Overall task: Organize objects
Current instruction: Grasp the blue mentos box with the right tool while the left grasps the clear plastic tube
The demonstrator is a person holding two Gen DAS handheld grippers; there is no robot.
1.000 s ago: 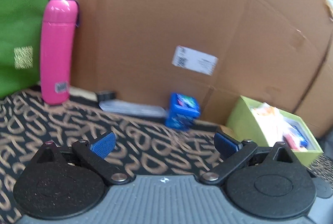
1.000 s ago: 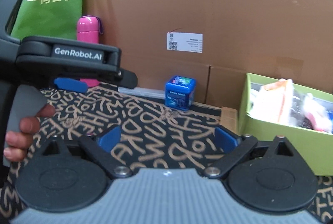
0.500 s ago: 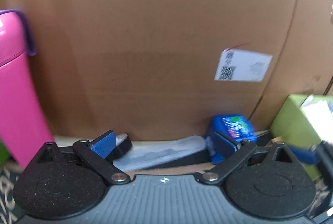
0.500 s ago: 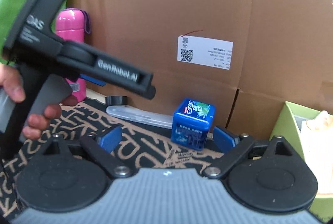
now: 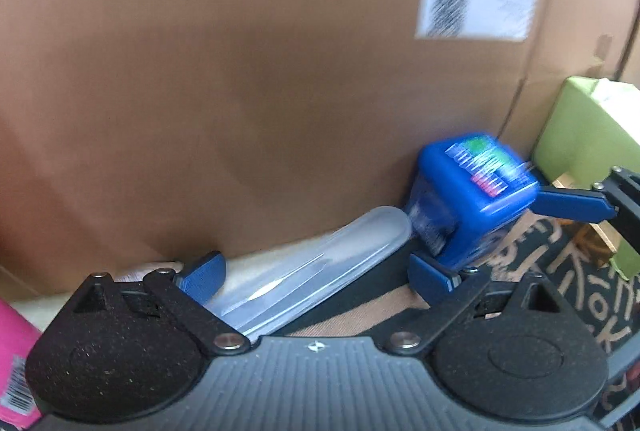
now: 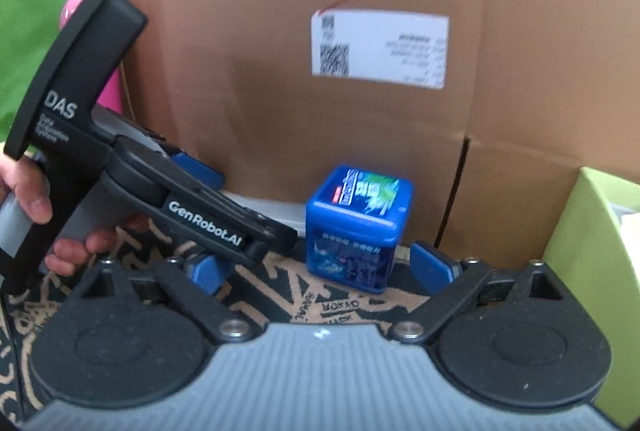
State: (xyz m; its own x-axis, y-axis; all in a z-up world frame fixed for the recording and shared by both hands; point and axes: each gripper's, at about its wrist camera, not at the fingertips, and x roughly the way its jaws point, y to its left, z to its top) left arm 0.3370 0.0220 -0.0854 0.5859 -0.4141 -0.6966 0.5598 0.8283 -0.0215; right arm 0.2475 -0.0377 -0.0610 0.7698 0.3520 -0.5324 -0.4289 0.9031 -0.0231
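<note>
Left gripper (image 5: 316,277) is sitting open around the clear case (image 5: 320,271); right gripper (image 6: 322,269) is sitting open before the blue box (image 6: 356,227).

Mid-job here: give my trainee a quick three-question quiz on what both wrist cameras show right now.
1. True or false: the left tongs are shut on the clear plastic case.
2. Multiple choice: the blue cube box stands on A) the patterned cloth, B) the green box, C) the pink bottle.
3. Fill in: behind the cube stands a wall of ______.

Key: 1 false, both tongs are open, the left ones straddling the case; 2 A; 3 cardboard.
</note>
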